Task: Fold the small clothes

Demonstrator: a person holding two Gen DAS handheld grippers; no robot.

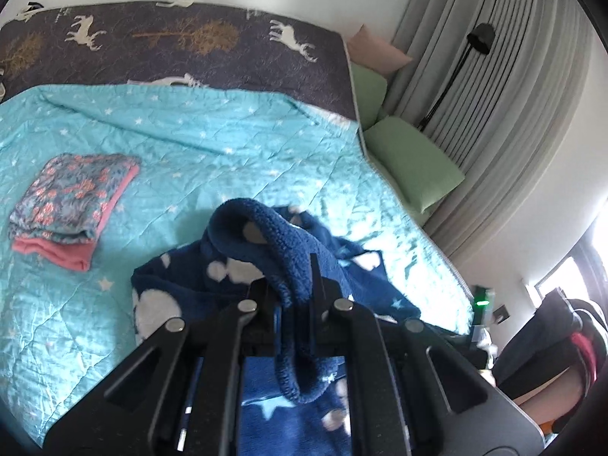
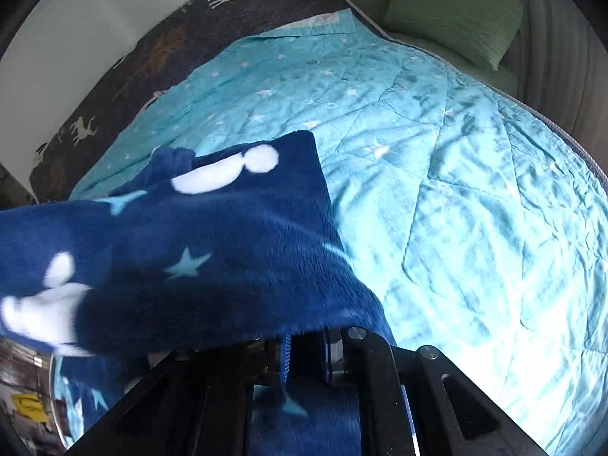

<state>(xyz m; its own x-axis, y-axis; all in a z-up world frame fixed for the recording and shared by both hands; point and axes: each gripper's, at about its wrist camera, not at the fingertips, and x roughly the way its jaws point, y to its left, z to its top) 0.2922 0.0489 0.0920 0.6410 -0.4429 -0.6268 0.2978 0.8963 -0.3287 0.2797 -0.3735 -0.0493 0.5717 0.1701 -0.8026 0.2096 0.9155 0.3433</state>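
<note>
A dark blue fleece garment (image 1: 243, 235) with white blobs and pale stars lies bunched on the turquoise star quilt (image 1: 228, 144). My left gripper (image 1: 296, 285) is shut on a thick rolled edge of it, and the fabric loops over and hangs between the fingers. In the right wrist view the same garment (image 2: 190, 247) is lifted and spreads across the left half of the picture. My right gripper (image 2: 304, 338) is shut on its lower edge, with a ribbed blue hem pinched between the pads. The fleece hides most of the right fingers.
A folded floral garment with a pink lining (image 1: 72, 205) rests on the quilt at the left. A dark deer-print blanket (image 1: 171, 38) covers the bed's far end. Green pillows (image 1: 410, 163) and a grey curtain (image 1: 494, 95) stand beyond the bed's right edge.
</note>
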